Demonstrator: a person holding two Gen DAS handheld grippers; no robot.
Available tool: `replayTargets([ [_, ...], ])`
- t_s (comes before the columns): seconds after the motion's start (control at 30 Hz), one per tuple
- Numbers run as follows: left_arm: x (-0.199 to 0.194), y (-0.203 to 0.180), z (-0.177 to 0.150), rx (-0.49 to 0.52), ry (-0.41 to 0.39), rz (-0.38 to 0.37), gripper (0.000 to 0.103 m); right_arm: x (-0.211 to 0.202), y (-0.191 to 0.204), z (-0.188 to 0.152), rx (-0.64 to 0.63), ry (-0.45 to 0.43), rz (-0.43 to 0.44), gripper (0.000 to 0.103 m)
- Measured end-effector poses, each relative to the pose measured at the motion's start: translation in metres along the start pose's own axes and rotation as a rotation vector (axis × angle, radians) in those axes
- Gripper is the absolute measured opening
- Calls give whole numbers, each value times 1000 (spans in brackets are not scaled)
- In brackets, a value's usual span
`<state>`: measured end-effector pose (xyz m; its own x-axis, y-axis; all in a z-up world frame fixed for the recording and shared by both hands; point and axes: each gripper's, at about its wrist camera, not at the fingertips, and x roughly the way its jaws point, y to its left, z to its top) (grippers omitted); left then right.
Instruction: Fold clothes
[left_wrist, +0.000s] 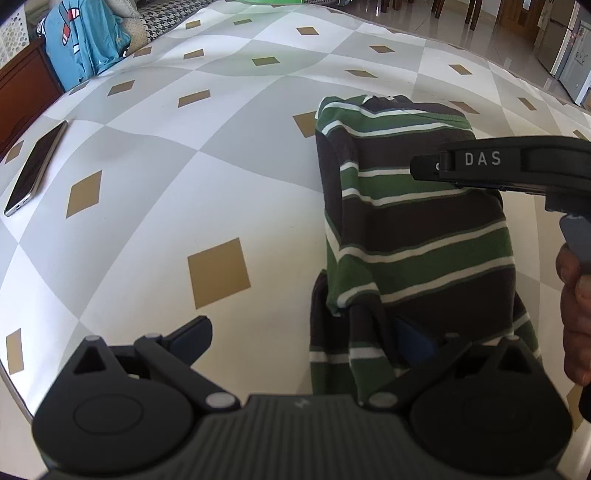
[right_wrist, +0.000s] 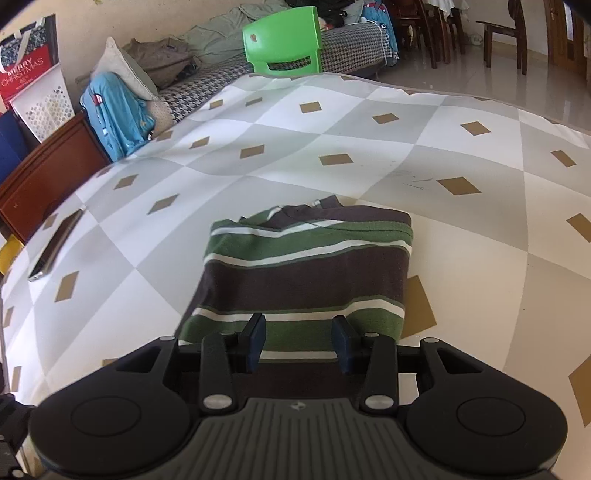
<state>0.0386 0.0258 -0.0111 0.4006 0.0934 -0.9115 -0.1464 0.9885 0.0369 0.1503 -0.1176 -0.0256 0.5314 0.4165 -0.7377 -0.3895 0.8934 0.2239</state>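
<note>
A green, brown and white striped shirt (left_wrist: 413, 229) lies folded into a narrow strip on the chequered table cover (left_wrist: 221, 166). My left gripper (left_wrist: 306, 339) is open wide at the shirt's near end; its right finger (left_wrist: 413, 341) is partly hidden by a loose fold of the shirt and the left finger rests over bare cover. My right gripper (right_wrist: 297, 339) is open just above the near end of the shirt (right_wrist: 306, 266), with the striped cloth showing between its fingers. The right gripper also shows from the side in the left wrist view (left_wrist: 432, 168), above the shirt.
A phone (left_wrist: 35, 168) lies on the cover at the left, also in the right wrist view (right_wrist: 55, 245). A blue garment (right_wrist: 114, 110) hangs off the far left edge beside a sofa. A green plastic chair (right_wrist: 284, 40) stands behind the table.
</note>
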Motion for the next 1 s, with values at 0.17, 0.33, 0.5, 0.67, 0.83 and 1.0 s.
replayTargets([
  [0.17,8,-2,2,7,15,6,103,7,-5,0,-13,-30,-35,37],
  [0.33,11,-1,4,-4,23,1,103,8,-12,3,-9,-50,-129,36],
  [0.5,11,-3,7,0,15,-9,103,4,-32,8,66,-65,-284,36],
  [0.67,8,-5,8,10,6,-15,103,-7,-56,11,190,-75,-382,37],
  [0.83,3,-7,8,27,-15,-32,103,-26,-73,13,298,-68,-300,42],
  [1.0,0,-10,6,39,-19,-50,103,-46,-77,10,312,-45,-231,44],
])
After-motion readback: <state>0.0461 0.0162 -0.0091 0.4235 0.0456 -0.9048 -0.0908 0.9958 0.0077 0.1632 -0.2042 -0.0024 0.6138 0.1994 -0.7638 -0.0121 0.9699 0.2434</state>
